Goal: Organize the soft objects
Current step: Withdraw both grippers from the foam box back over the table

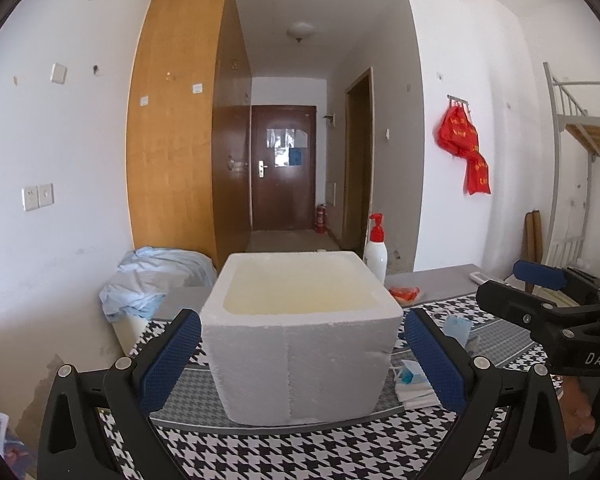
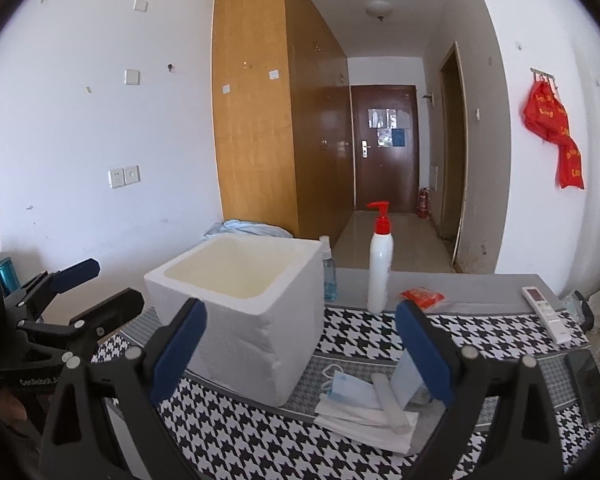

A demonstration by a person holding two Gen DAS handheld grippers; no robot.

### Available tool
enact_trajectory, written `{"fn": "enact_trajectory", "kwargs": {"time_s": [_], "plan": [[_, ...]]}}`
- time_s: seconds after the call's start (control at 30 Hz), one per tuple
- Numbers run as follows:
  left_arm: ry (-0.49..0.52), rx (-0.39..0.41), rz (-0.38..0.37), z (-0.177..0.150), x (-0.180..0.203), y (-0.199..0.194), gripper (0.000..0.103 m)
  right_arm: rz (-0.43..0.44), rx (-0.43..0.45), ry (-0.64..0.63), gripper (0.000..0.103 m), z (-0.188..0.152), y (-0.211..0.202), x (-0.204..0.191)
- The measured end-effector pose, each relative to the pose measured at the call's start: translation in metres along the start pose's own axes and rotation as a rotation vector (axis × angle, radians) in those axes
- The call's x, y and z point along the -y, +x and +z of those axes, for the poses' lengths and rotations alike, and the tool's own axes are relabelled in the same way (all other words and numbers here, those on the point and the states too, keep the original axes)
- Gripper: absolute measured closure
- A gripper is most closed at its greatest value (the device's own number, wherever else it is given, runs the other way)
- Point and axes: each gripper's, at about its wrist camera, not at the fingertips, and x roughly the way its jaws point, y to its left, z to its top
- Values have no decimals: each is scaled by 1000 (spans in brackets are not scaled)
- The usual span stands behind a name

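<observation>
A white foam box (image 1: 300, 340) stands open-topped on the houndstooth cloth, and it also shows in the right wrist view (image 2: 240, 312). To its right lies a pile of face masks and white packets (image 2: 364, 404), partly seen in the left wrist view (image 1: 414, 380). My left gripper (image 1: 302, 360) is open and empty, its fingers either side of the box's near wall. My right gripper (image 2: 300, 356) is open and empty, above the box corner and the masks. Each gripper shows in the other's view, the right one (image 1: 540, 300) and the left one (image 2: 72, 292).
A white pump bottle (image 2: 380, 264), a small clear blue bottle (image 2: 329, 272) and an orange packet (image 2: 422, 296) stand behind the box. A remote (image 2: 546, 314) and a phone (image 2: 588, 384) lie at the right. A blue crumpled cloth (image 1: 156, 280) lies left on a bin.
</observation>
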Motion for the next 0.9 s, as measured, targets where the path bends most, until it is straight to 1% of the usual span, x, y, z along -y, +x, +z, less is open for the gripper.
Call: {"fn": "enact_trajectory", "kwargs": {"time_s": [0.3,0.6,0.9], "plan": [[-1,0,-34,-9,6,2,1,-39,-3,7,6,-18,-7,14],[15,-36,-96,-21,23,12,1,-76,-31,41,6,-30,-9,29],[28,-57,-139,-29,37,19,1,-118,-52,56,6,-39,-15,42]]}}
